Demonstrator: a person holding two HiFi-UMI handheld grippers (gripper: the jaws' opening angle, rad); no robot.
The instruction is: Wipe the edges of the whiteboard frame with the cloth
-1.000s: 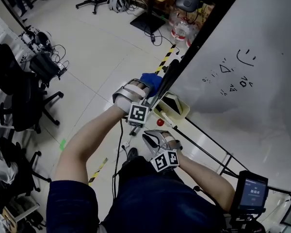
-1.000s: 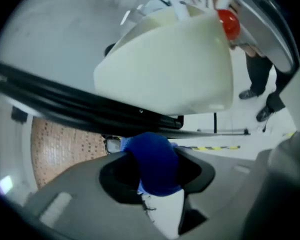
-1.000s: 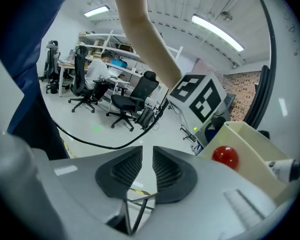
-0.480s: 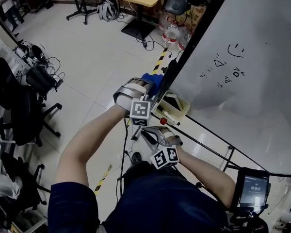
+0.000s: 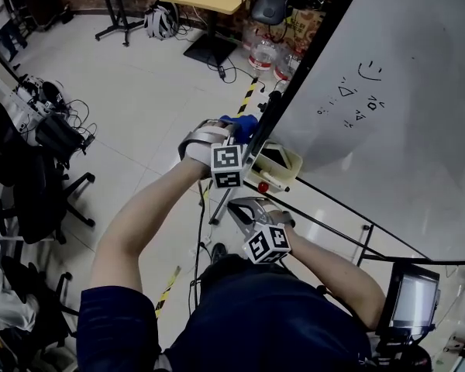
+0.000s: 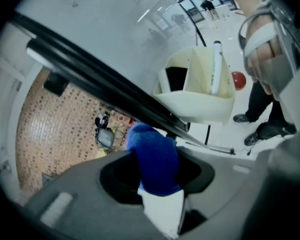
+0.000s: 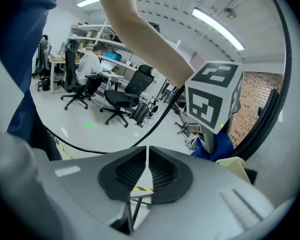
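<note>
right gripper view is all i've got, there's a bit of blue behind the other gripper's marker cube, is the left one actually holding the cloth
Observer: Yes. In the left gripper view, the left gripper is shut on the blue cloth, which bulges out ahead of it.
Operator: is the cloth on the frame or just near it
Observer: Its tip meets the whiteboard's black frame, right beside the cream tray.
Operator: anything in that tray i should avoid
Observer: A marker pen stands upright in its right-hand compartment.
</note>
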